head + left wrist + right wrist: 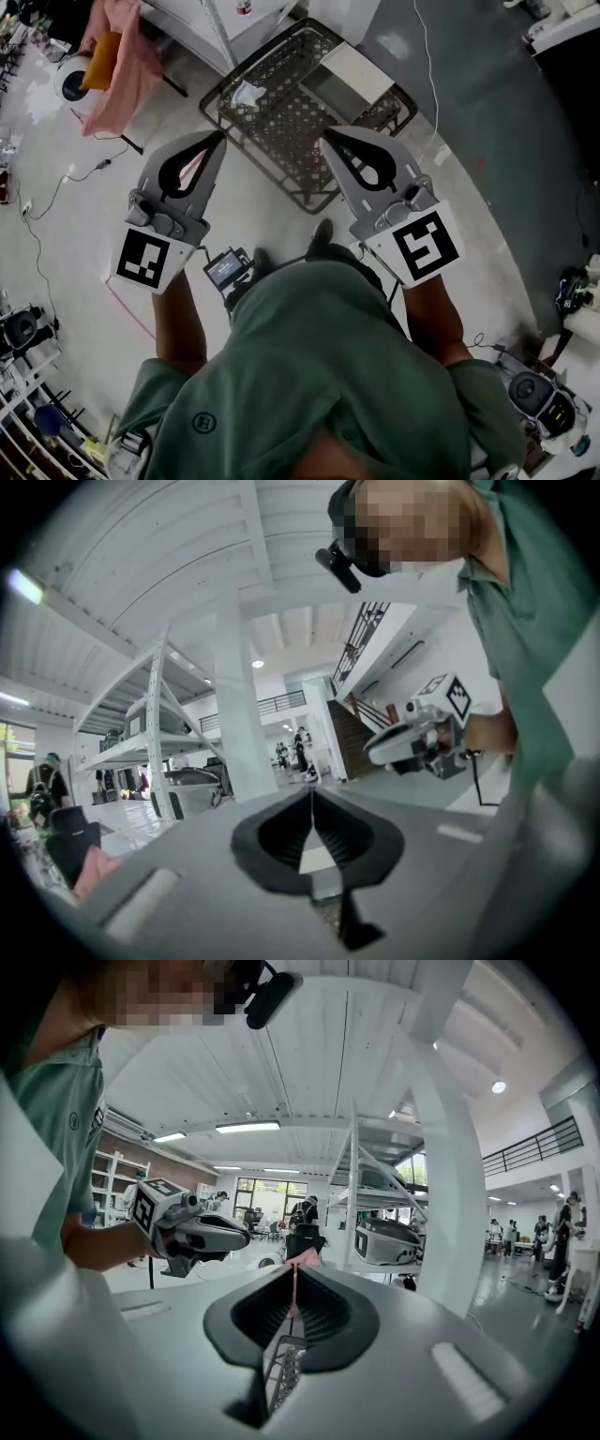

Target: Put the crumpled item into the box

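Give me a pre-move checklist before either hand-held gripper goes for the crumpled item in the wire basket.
1. Left hand-held gripper empty: ok, nothing is between its jaws.
2. Left jaws apart for a grasp: not ok, they are shut.
3. Right hand-held gripper ready for a grasp: not ok, it is shut and empty.
4. Crumpled item in sight: ok, it is white and lies in the wire basket.
5. Box ready to receive: cannot tell. Only a pale flat thing shows at the basket's far end, and no opening is visible.
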A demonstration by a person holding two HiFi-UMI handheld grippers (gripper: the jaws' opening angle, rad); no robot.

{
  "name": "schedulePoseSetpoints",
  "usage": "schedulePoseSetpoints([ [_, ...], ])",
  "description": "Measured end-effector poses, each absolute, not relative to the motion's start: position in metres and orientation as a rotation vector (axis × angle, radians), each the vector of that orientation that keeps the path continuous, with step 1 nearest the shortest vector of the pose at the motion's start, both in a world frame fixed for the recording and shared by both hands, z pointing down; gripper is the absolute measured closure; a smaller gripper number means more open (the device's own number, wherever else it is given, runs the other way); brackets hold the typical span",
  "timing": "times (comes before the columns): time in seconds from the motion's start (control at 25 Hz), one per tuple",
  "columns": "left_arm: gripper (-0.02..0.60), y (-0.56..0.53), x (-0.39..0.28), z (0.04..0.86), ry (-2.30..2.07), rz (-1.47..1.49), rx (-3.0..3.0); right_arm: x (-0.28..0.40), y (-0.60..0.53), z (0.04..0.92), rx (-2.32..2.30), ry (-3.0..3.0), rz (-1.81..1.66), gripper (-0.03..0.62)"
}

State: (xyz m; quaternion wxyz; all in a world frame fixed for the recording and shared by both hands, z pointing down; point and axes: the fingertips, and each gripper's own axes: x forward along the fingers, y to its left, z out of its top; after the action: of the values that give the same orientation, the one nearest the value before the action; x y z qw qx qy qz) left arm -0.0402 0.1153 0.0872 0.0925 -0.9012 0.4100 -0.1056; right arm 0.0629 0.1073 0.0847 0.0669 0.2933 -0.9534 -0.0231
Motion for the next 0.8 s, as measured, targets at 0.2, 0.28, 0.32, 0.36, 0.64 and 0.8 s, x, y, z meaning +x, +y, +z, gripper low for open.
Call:
schedulePoseSetpoints([
  [0.2, 0.575, 0.092, -0.022, 0.084, 1.315, -0.342, -2.625, 0.083, 0.079, 0.085, 0.785, -2.918, -0.071, 0.579],
  [0.28, 0.575, 0.084, -0.02, 0.084, 1.343, -0.356, -2.611, 0.085, 0.068, 0.087, 0.757, -2.93, -0.064, 0.579],
  [0.32, 0.575, 0.08, -0.019, 0.084, 1.352, -0.365, -2.608, 0.086, 0.062, 0.088, 0.748, -2.934, -0.057, 0.579],
  [0.36, 0.575, 0.075, -0.02, 0.084, 1.36, -0.375, -2.607, 0.085, 0.056, 0.089, 0.743, -2.938, -0.048, 0.579],
  [0.64, 0.575, 0.039, -0.034, 0.103, 1.36, -0.399, -2.654, 0.072, 0.021, 0.105, 0.747, -2.909, 0.004, 0.579],
  [0.8, 0.575, 0.007, -0.045, 0.112, 1.292, -0.379, -2.693, 0.057, 0.0, 0.107, 0.799, -2.875, 0.006, 0.579],
])
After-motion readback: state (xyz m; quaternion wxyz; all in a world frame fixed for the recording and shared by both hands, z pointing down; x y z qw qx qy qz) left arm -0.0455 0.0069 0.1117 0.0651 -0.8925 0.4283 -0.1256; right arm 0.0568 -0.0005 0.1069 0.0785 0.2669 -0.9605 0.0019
